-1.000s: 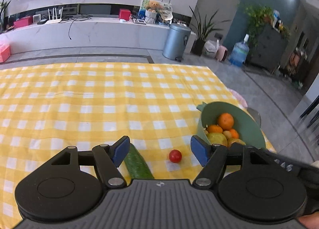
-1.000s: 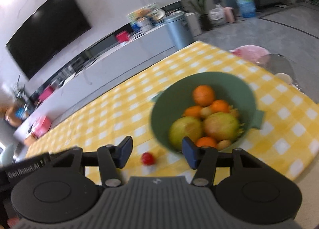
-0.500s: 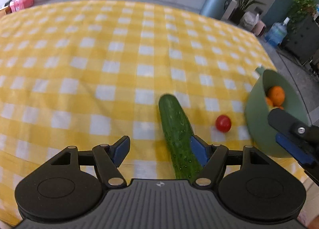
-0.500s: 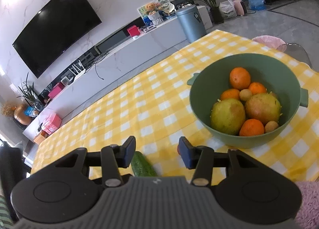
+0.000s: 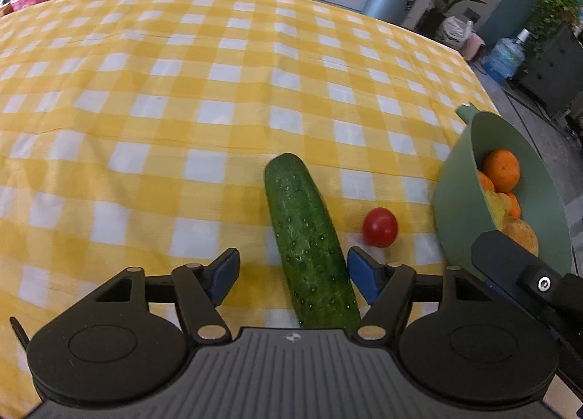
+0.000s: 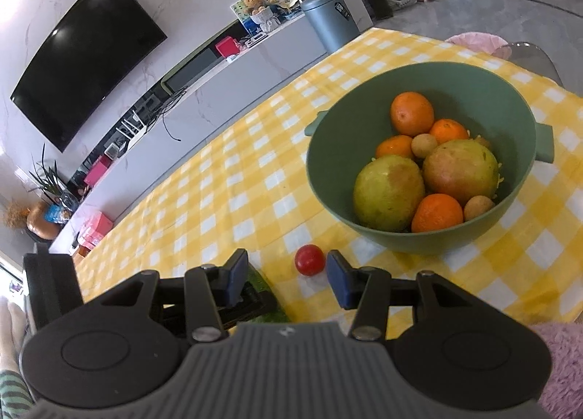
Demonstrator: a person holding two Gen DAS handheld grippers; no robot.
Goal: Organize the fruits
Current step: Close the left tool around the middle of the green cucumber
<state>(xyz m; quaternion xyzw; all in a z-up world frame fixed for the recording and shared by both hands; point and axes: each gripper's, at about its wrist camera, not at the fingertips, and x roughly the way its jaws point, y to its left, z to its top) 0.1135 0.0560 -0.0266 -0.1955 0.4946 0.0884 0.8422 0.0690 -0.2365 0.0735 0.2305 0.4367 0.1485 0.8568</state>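
A green cucumber (image 5: pixel 309 237) lies on the yellow checked tablecloth (image 5: pixel 182 109). My left gripper (image 5: pixel 293 278) is open, and the cucumber's near end lies between its fingers, close to the right one. A small red tomato (image 5: pixel 379 227) sits just right of the cucumber. It also shows in the right wrist view (image 6: pixel 309 260), just ahead of my open right gripper (image 6: pixel 288 278). A green bowl (image 6: pixel 328 171) holds oranges, two large yellow-green fruits and small brown fruits. It stands at the right in the left wrist view (image 5: pixel 455 200).
The right gripper's finger (image 5: pixel 517 266) juts into the left wrist view in front of the bowl. The table's right edge runs behind the bowl. A grey bin (image 6: pixel 329 20), a white counter and a TV stand beyond the table.
My left gripper tilted down and closed in over the cucumber's near end. My right gripper shifted so that the tomato now lies just ahead of its fingers.
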